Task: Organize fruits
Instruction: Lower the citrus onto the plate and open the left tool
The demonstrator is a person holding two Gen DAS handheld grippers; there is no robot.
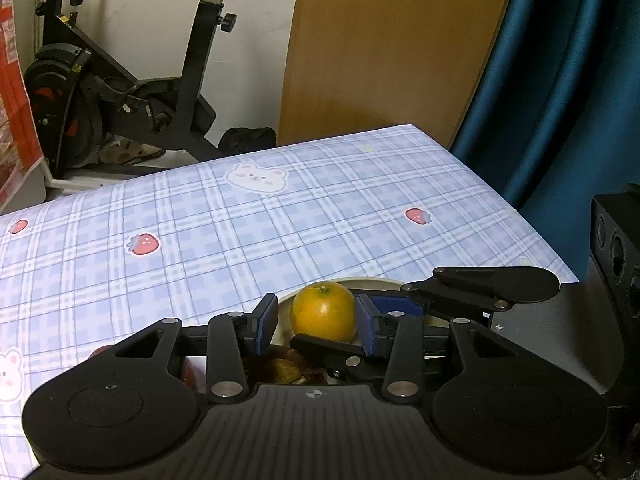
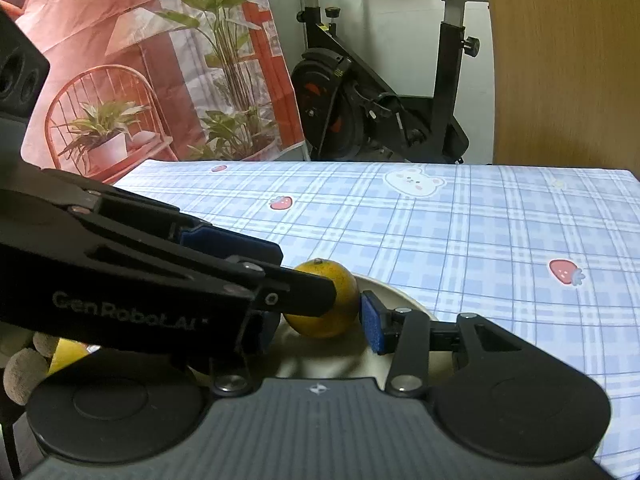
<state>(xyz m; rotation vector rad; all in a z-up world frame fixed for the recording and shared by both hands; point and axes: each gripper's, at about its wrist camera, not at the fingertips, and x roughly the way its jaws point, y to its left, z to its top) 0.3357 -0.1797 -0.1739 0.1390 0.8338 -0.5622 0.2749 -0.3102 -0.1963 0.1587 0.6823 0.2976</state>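
Left gripper (image 1: 317, 322) hangs low over a cream plate (image 1: 362, 280) with its blue pads (image 1: 266, 320) either side of an orange (image 1: 323, 312). A sliver of plate shows between the left-hand pad and the peel, so its jaws stand loose around the fruit, not pressing. The right gripper (image 2: 320, 330) comes in across it. Its one visible pad (image 2: 374, 328) sits just beside the orange, but its other finger is hidden behind the left tool, so I cannot tell whether it is clamping. The orange rests on the plate, stem end up, near the worktop's (image 1: 240, 232) close edge. It looks firm, round and fairly light, with waxy peel that could roll or squirt out of a glancing pinch. The best hold is probably across its widest middle, pads square to the sides, squeezing gently to avoid bruising. Brown and yellow fruits (image 2: 24, 368) lie blurred to the side. Beyond the checked cloth stands an exercise bike (image 1: 120, 92)
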